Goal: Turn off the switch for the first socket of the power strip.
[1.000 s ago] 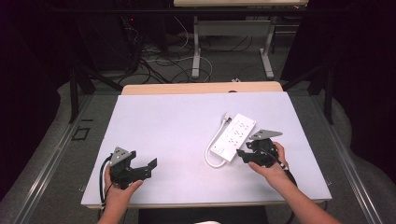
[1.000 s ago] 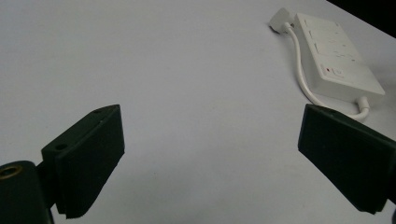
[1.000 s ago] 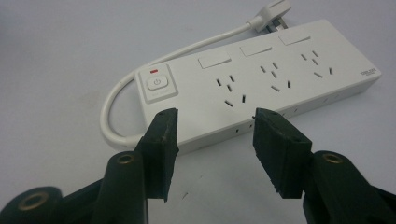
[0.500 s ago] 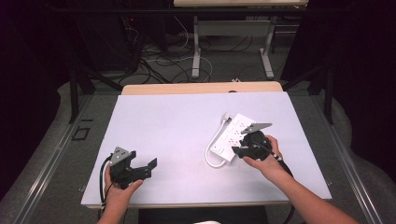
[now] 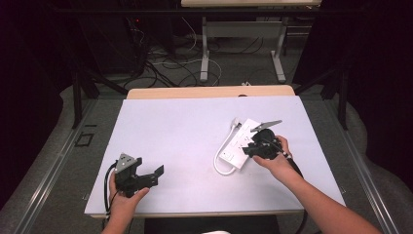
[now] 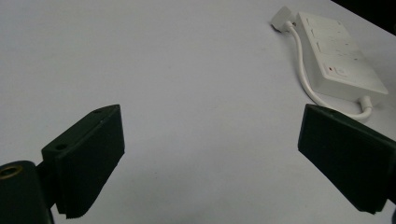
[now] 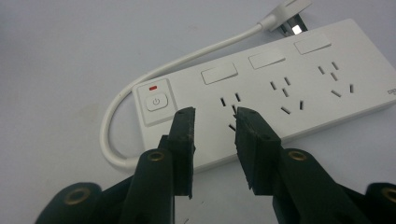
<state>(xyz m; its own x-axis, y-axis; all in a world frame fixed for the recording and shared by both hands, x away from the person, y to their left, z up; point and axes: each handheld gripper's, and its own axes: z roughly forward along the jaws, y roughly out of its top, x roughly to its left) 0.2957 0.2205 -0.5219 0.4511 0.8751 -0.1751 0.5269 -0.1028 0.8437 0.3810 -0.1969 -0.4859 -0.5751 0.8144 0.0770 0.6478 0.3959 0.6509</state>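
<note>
Right hand-held gripper [image 7: 214,116] shifted over white power strip [image 7: 275,88], jaws just closing, slightly apart, nothing between.

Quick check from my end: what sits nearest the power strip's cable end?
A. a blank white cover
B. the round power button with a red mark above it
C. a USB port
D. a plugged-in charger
B: in the right gripper view the power button sits at the power strip's end where the cable leaves.
</note>
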